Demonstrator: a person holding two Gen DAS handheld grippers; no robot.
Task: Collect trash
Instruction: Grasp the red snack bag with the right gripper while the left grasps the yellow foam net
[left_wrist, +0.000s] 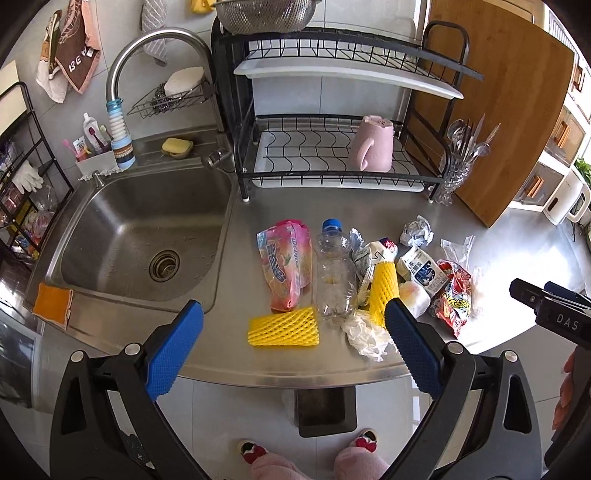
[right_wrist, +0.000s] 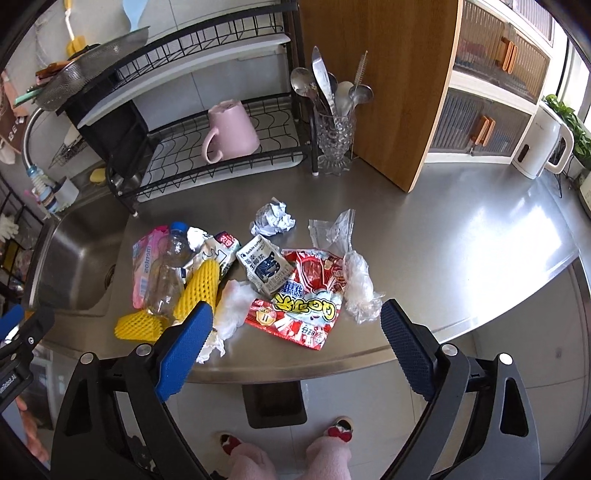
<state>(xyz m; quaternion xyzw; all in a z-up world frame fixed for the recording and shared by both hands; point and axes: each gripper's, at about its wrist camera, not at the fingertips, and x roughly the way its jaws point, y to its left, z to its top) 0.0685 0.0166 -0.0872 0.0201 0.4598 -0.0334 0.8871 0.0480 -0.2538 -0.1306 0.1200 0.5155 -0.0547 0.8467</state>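
A heap of trash lies on the steel counter: a pink candy bag, a clear plastic bottle, two yellow foam nets, a white crumpled tissue, a small milk carton, a red snack bag, clear wrap and a foil ball. My left gripper is open and empty, held over the counter's front edge before the net and bottle. My right gripper is open and empty, before the red snack bag.
A sink lies to the left. A black dish rack with a pink mug stands behind the trash, beside a glass cutlery holder and a wooden board. A dark bin stands on the floor below the counter edge.
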